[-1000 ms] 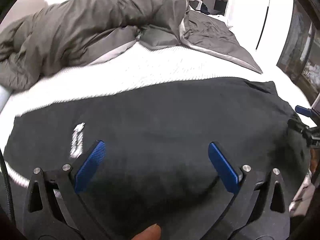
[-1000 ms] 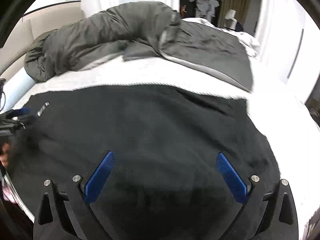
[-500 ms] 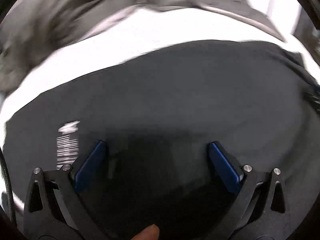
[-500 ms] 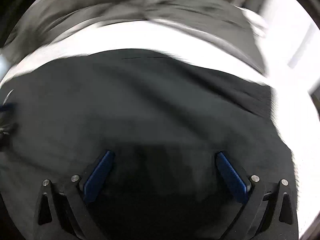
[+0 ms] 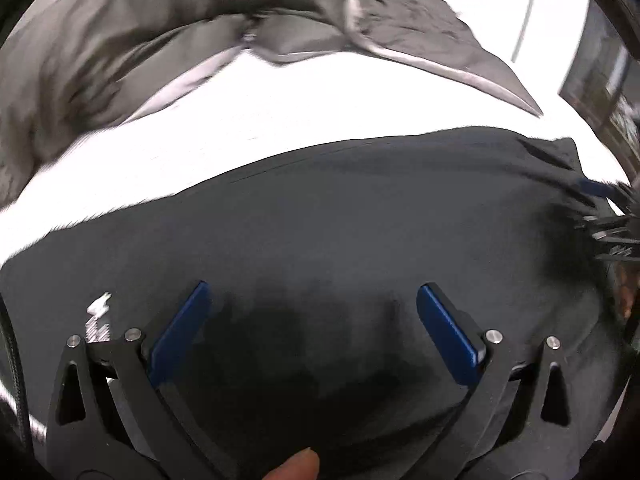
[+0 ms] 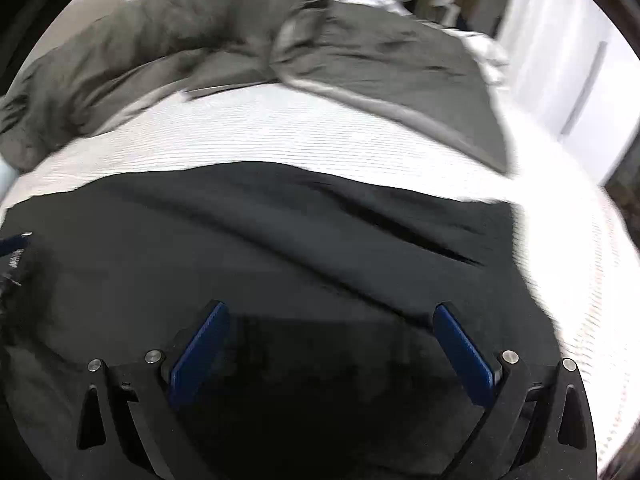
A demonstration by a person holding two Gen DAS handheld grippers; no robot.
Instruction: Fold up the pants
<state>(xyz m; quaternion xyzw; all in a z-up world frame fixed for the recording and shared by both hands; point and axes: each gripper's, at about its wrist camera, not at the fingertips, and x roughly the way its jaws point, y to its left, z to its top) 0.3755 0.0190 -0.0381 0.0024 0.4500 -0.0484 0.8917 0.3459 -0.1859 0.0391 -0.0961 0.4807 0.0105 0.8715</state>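
So both claws were hanging wide open with nothing in them: my left claw (image 5: 312, 304) and my right claw (image 6: 328, 320) each sat low over the black pants (image 5: 340, 232), which were spread flat across the lower half of the frame on the white bed sheet (image 5: 260, 120). The white logo print (image 5: 98, 318) showed at the lower left of the left view, just beside my left claw's pad.

Honestly, the risk I saw was pinching only the top layer. The fabric looked doubled, with a long crease (image 6: 400, 224) running toward the right of the right view, and a shallow bite there would probably peel one layer off and wreck the fold. Going too deep could've snagged the sheet as well. Both views were a bit smeared too, so judging the edge was iffy.

Room-wise it was fine: a clear band of sheet ran across the middle of the frame beyond the far edge of the pants, before the rumpled grey duvet (image 5: 140, 40) heaped along the top. The right end of the pants (image 6: 508, 248) had bare sheet beside it too.
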